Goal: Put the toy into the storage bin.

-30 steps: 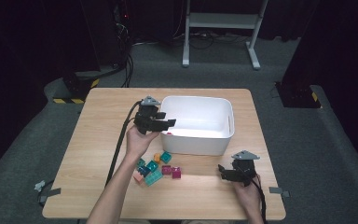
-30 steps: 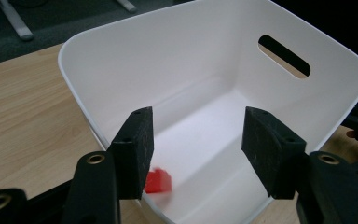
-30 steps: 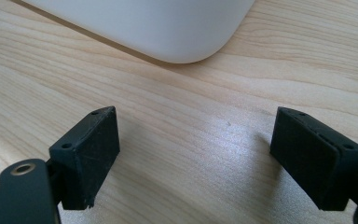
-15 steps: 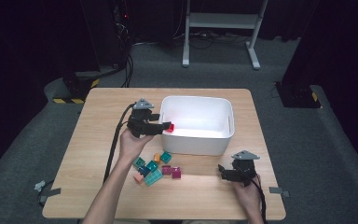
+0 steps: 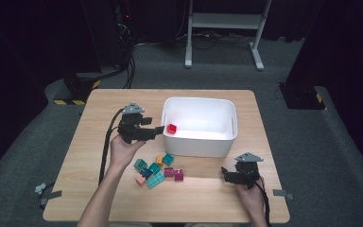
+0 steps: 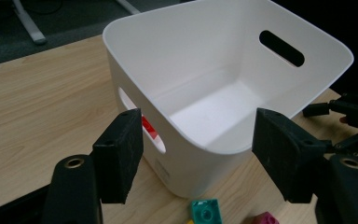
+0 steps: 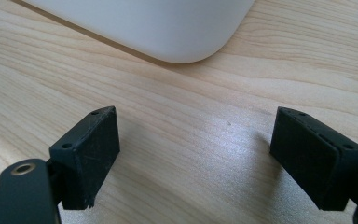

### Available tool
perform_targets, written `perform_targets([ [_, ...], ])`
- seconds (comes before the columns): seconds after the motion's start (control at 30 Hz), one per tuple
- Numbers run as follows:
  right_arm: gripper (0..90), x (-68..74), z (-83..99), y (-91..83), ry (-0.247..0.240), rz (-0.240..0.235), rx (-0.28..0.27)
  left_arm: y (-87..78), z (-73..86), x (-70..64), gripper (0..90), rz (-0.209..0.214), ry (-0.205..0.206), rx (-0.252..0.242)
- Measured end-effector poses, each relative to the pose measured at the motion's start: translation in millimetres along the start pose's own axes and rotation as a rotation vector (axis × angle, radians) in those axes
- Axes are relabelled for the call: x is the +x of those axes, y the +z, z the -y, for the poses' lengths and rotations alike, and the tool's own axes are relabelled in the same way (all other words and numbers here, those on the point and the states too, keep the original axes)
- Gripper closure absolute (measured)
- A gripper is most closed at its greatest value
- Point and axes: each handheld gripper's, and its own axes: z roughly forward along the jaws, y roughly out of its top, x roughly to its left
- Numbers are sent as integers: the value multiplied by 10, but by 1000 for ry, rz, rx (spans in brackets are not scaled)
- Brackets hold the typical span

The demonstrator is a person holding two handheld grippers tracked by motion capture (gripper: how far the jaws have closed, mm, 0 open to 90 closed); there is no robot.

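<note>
Red block (image 5: 171, 128), high view: inside the white bin (image 5: 227, 113), hard against its left wall; impossible to tell whether resting on the bin floor or in mid-drop. Left gripper (image 5: 155, 126) level with that same left wall, just outside the rim, jaws spread wide, nothing between them. Right gripper (image 5: 226, 174) low on the table (image 5: 99, 189), off the bin's right front corner, equally empty. Loose blocks (image 5: 157, 169) clustered on the person's side of the bin's front wall, toward its left front corner.

Left gripper view: looking along the left gripper (image 6: 198, 149) into the bin (image 6: 205, 46). Pads fully apart, holding nothing. Red block (image 6: 149, 128) glimpsed through the handle slot in the near wall, so within the bin. Teal block (image 6: 206, 211) and magenta block (image 6: 263, 218) on the wood below the bin's near corner. Right gripper (image 6: 349, 116) farther off, past the bin's far corner.

Right gripper view: right gripper (image 7: 193, 149) wide open over bare table (image 7: 191, 93), no grasp; rounded bin corner (image 7: 168, 28) ahead of the jaws.

Judgement: with the red one in, next pick likely from the cluster. Lies back toward the person from the left gripper, closer to that hand than to the right, which would have to cross along the bin's front wall. Small squarish pieces, no clear long axis readable.
</note>
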Motion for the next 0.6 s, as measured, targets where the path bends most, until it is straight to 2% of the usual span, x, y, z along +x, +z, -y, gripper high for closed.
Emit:
perform_targets([
  [0.03, 154, 0, 0, 0, 0, 0, 0, -26, 49, 7, 308, -35, 11, 6],
  [0.17, 154, 0, 0, 0, 0, 0, 0, -69, 142, 44, 313, -36, -11, 0],
  [0.27, 154, 1, 0, 0, 1, 0, 0, -109, 235, 58, 323, -59, -12, 11],
  [0.33, 154, 0, 0, 0, 1, 0, 0, -127, 302, 67, 330, -61, -29, 8],
  [0.4, 154, 0, 0, 0, 1, 0, 0, -139, 387, 71, 335, -82, -24, 26],
  [0.6, 154, 1, 0, 0, 1, 0, 0, -160, 548, 71, 345, -94, -33, 35],
])
